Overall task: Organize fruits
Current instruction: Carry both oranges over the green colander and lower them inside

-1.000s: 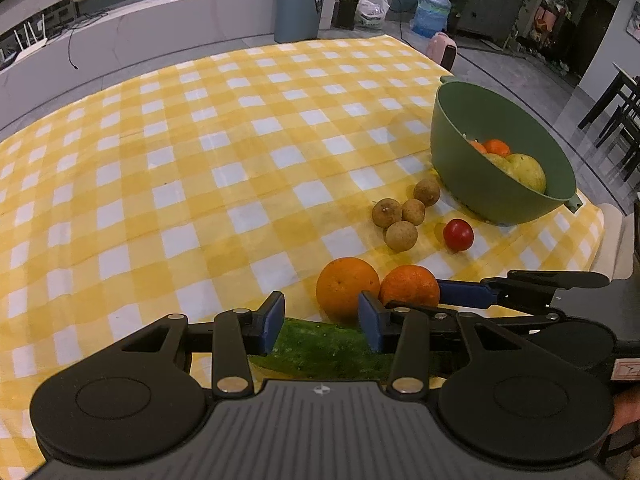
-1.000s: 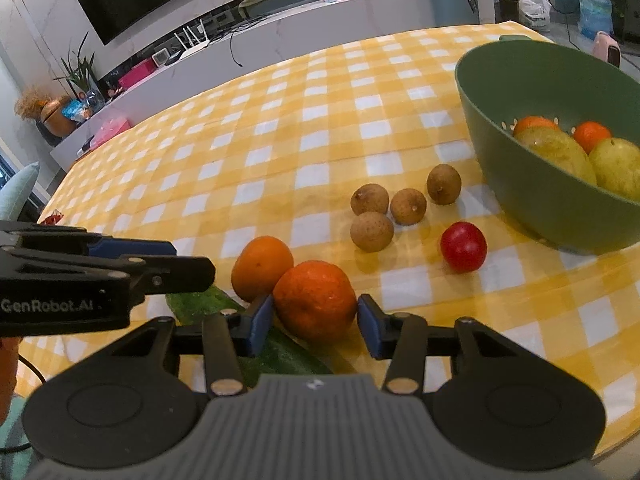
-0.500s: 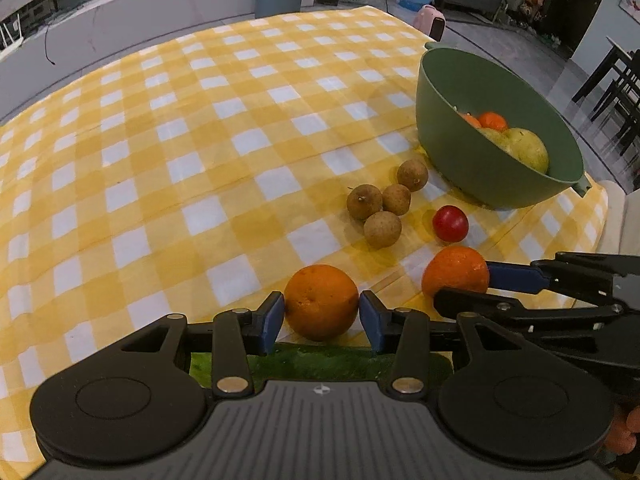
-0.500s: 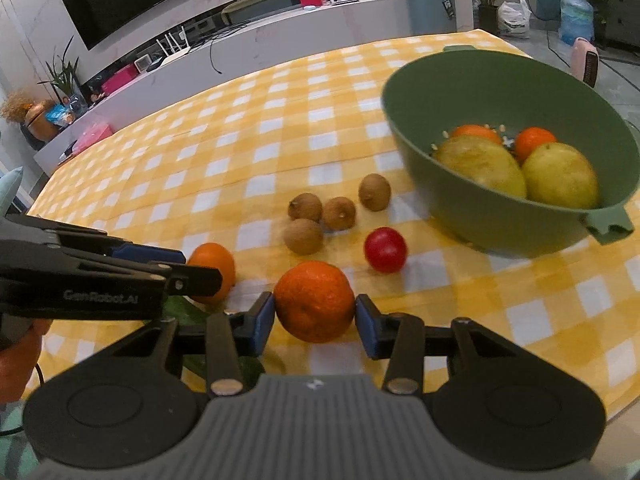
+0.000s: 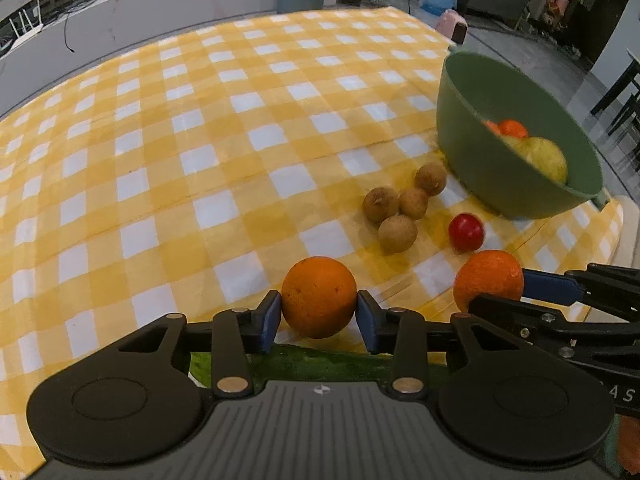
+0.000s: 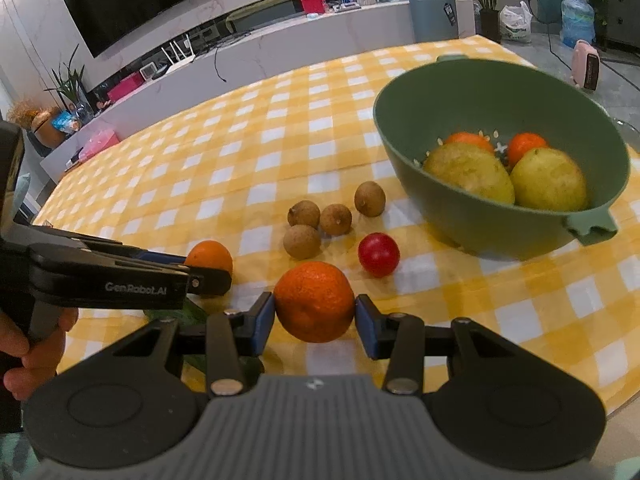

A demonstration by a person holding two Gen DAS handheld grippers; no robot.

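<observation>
The left gripper (image 5: 319, 314) has its blue pads against both sides of a smooth, round orange (image 5: 319, 297), and its jaws are closing on it. The right gripper (image 6: 315, 315) is clenched on a second orange (image 6: 314, 301), deeper in colour, with a pebbled, slightly flattened skin, which looks raised off the cloth. Both fruits are over the near edge of the tabletop, which is covered by a yellow-and-white checked tablecloth (image 5: 208, 128). A dark green cucumber (image 5: 320, 364) lies under the left gripper at that near edge. Farther in sit four small brown longans (image 6: 320, 220) in a tight cluster, with a glossy red cherry tomato (image 6: 378, 254) just beside them. Toward the right edge stands a green colander bowl (image 6: 408, 120) with a small lug handle; inside it are two large yellow-green fruits (image 6: 548, 180) and two small oranges behind them. A hand (image 6: 28, 352) grips the left tool's handle.
</observation>
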